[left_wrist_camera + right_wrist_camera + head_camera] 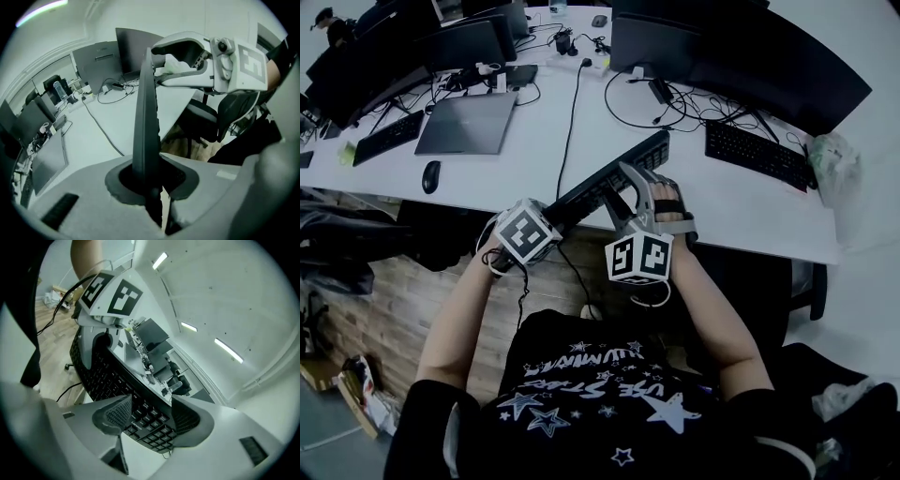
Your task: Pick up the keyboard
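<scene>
The black keyboard is lifted off the white desk's front edge, slanting from lower left to upper right. My left gripper is shut on its near left end; in the left gripper view the keyboard stands edge-on, pinched between the jaws of that gripper. My right gripper is at the other end. In the right gripper view its jaws stand wide apart, with the keyboard's key-covered corner lying between them and neither pad pressing on it. The left gripper shows at the keyboard's far end.
On the white desk lie a closed grey laptop, a mouse, a second keyboard at left, a third keyboard at right and a black cable. Dark monitors line the back. Wooden floor lies below.
</scene>
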`<action>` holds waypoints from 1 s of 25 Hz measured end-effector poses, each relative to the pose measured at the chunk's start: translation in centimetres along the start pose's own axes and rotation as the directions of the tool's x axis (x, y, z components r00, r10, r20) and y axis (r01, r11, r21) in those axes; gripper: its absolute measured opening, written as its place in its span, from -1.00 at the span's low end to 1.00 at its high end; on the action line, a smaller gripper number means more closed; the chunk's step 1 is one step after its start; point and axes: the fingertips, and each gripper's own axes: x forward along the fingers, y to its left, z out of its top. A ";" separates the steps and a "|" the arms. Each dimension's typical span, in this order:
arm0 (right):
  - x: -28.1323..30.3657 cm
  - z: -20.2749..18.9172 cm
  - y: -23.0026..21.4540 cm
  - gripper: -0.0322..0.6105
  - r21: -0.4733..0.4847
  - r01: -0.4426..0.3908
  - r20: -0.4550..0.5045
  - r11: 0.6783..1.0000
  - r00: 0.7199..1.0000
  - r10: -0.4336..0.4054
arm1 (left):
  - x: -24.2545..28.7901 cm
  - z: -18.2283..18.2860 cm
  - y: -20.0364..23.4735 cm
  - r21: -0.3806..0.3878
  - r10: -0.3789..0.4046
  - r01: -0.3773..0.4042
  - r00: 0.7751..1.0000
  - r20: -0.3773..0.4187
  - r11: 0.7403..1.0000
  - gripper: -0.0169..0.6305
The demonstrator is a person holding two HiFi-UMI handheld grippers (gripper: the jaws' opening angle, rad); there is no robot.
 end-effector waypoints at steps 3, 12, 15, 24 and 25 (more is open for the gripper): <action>-0.2 0.9 -1.5 -0.06 0.073 0.049 0.052 0.996 0.997 -0.053 | -1.1 0.2 0.4 -0.079 0.005 -0.001 0.998 0.056 0.997 -0.70; -1.1 0.4 -4.0 -0.34 0.487 0.115 0.090 0.866 0.979 -0.181 | -3.8 -3.0 1.3 -0.353 0.094 -0.015 0.974 0.206 0.935 -0.70; -0.9 -0.3 -3.0 -0.56 0.599 0.089 0.068 0.796 0.984 -0.162 | -5.0 -4.8 0.5 -0.423 0.118 -0.003 0.962 0.245 0.906 -0.70; -2.9 0.4 0.0 -0.89 0.764 -0.057 0.128 0.643 0.990 -0.064 | -8.6 -9.7 -4.9 -0.573 0.225 0.001 0.919 0.323 0.819 -0.70; -3.5 0.8 0.5 -0.89 0.768 -0.074 0.140 0.636 0.989 -0.055 | -9.1 -10.3 -5.7 -0.584 0.238 -0.002 0.914 0.327 0.812 -0.70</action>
